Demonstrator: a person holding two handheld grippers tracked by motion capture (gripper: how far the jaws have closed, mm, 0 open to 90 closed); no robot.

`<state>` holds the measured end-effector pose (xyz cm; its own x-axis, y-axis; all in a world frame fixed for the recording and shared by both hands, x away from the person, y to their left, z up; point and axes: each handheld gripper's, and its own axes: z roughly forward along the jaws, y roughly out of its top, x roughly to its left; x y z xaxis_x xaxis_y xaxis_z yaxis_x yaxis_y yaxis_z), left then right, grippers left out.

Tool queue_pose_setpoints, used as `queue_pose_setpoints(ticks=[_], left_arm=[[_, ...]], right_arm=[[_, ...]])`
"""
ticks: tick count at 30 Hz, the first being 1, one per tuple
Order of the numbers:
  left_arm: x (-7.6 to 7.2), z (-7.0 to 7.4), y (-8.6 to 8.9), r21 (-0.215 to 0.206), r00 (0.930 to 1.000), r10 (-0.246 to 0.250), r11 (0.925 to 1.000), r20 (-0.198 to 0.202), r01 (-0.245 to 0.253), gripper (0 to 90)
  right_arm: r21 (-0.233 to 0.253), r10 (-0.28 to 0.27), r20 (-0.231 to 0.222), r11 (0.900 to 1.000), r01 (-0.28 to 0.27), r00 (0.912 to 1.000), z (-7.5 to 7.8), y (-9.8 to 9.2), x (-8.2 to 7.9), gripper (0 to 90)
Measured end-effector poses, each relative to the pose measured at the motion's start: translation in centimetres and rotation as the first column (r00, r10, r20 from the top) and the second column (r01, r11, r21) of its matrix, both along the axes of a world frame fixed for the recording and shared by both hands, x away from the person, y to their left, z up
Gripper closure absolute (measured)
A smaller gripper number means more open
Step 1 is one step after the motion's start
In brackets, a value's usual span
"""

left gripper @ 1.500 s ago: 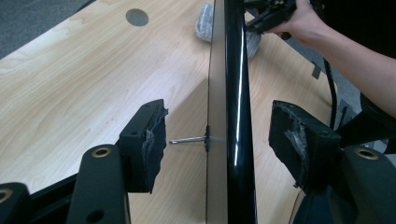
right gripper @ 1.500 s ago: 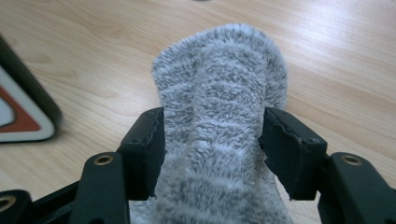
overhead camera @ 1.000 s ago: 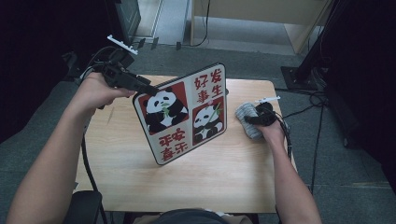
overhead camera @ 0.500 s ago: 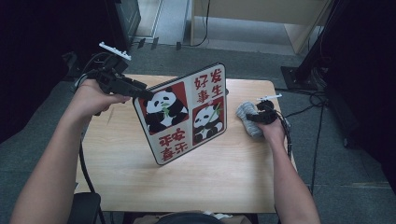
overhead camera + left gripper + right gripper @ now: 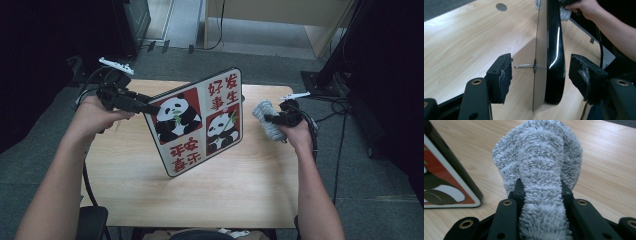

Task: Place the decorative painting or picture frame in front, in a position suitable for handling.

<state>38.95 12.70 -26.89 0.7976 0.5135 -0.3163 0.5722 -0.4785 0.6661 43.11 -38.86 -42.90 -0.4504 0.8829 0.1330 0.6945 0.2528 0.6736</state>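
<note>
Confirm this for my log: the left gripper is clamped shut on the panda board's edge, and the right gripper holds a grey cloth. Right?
Not quite. The left gripper is open: in the left gripper view its jaws stand apart on either side of the panda board, touching neither face. The right gripper does hold the grey cloth.

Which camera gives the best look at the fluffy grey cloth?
The right gripper view: the grey cloth sits close up, pinched between that hand-held gripper's jaws. The high view shows it small beside the panda board; the left gripper view catches a sliver.

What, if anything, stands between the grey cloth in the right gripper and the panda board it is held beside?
Nothing visible does. The grey cloth, pinched in the right gripper, sits just off the panda board, with bare table between them.
</note>
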Motion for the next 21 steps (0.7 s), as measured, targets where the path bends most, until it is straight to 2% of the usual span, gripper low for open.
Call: queue_pose_setpoints(ticks=[3,12,14,15,17,21], left_arm=[[-0.3,-0.6,0.1,-0.004,1.0,0.003,1.0,-0.002,-0.003,35.3],[-1.0,-1.7,0.3,-0.005,0.9999,0.015,0.9999,0.001,-0.015,44.6],[-1.3,-1.9,0.4,-0.008,0.9997,0.021,0.9998,0.015,-0.021,47.6],[-1.5,-2.2,0.4,-0.022,0.9997,0.023,0.9995,0.007,-0.023,47.6],[-1.6,-2.6,0.4,-0.018,0.9997,0.022,0.9996,0.007,-0.021,48.7],[-1.9,-3.2,0.5,-0.044,0.9997,0.021,0.9988,0.007,-0.021,49.9]], right_arm=[[0.0,0.004,0.008,1.0,-0.004,1.0,0.7,0.3,-0.2,69.4],[0.01,0.022,0.026,1.0,-0.022,0.9994,2.9,0.7,-0.6,69.1],[0.028,0.027,0.038,0.999,-0.028,0.9989,3.7,1.0,-0.7,69.0],[0.023,0.033,0.042,0.999,-0.034,0.9986,4.0,1.2,-0.7,69.0],[0.012,0.045,0.043,0.999,-0.046,0.9981,4.4,1.6,-0.8,69.0],[0.021,0.078,0.042,0.997,-0.079,0.9961,5.1,2.2,-0.8,69.0]])
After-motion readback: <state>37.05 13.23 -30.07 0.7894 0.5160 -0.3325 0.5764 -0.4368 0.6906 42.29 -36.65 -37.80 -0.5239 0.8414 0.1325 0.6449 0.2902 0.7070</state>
